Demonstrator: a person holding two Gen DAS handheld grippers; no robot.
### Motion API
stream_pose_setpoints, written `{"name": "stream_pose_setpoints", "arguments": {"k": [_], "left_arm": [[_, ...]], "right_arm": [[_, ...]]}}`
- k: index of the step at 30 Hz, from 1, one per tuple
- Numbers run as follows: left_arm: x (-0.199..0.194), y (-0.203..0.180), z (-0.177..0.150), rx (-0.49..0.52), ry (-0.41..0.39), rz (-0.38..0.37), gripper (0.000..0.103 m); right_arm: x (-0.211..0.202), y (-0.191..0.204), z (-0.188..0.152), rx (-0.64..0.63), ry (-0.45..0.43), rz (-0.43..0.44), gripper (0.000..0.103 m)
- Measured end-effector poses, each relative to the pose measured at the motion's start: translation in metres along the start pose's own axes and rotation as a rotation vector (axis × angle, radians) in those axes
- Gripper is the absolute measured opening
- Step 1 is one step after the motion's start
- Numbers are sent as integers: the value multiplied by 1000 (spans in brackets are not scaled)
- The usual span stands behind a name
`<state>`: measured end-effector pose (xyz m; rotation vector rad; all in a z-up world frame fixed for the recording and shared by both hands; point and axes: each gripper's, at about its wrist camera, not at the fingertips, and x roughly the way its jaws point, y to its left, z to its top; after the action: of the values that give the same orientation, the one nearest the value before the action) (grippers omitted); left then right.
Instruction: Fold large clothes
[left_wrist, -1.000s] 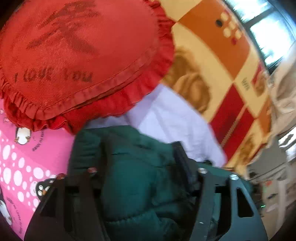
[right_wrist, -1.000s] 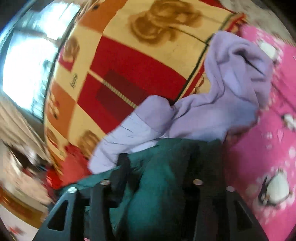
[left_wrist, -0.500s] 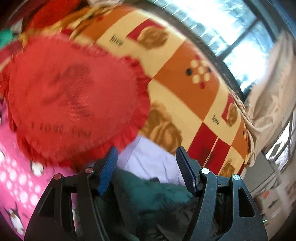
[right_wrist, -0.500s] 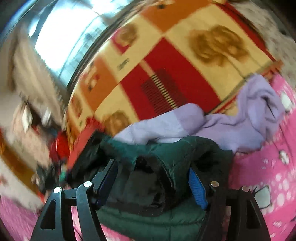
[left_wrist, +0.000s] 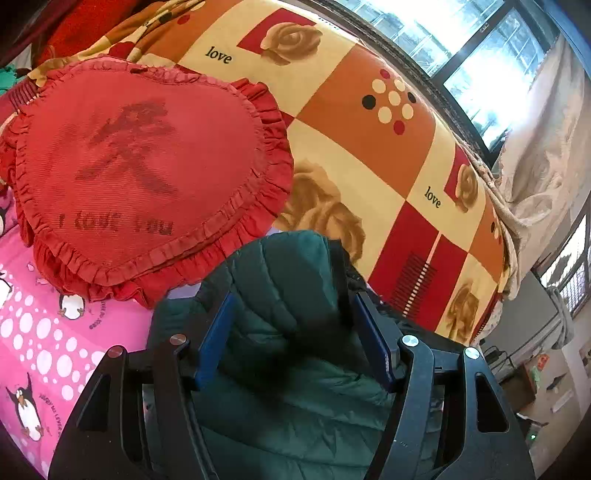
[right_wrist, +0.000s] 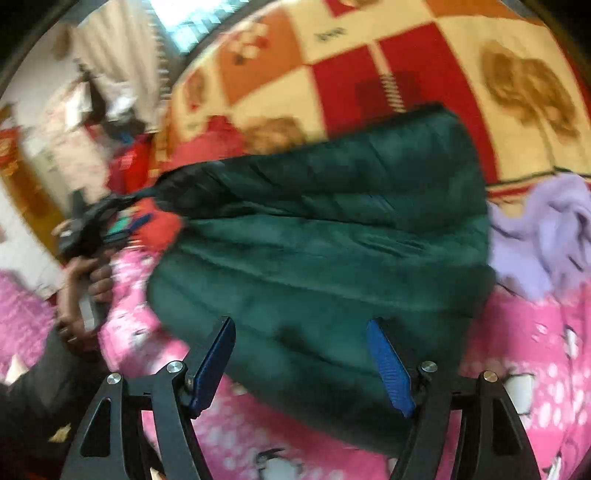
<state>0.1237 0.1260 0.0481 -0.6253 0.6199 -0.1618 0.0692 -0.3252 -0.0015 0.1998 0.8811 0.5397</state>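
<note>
Green puffer jacket bulges between the left claw pads, seemingly clamped, while the right claw gapes above it, holding nothing

Red heart cushion lies ahead-left of the left tool, on pink penguin sheet. Rose-check blanket spreads ahead and to the right. Window far ahead-right. Lilac garment right of the right tool.
</note>
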Motion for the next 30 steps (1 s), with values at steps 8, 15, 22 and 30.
{"name": "stream_pose_setpoints", "arguments": {"k": [8,15,22,30], "left_arm": [[26,0,-4,12,71,76,65],[87,6,-13,192,175,333,65],[101,33,-31,117,259,341,70],[57,44,-6,20,262,182,70]], "right_arm": [[18,-10,30,163,-110,-176,71],[63,-26,56,231,-40,-437,87],[91,-44,50,182,27,-443,103],[7,-42,41,199,-158,-403,103]]}}
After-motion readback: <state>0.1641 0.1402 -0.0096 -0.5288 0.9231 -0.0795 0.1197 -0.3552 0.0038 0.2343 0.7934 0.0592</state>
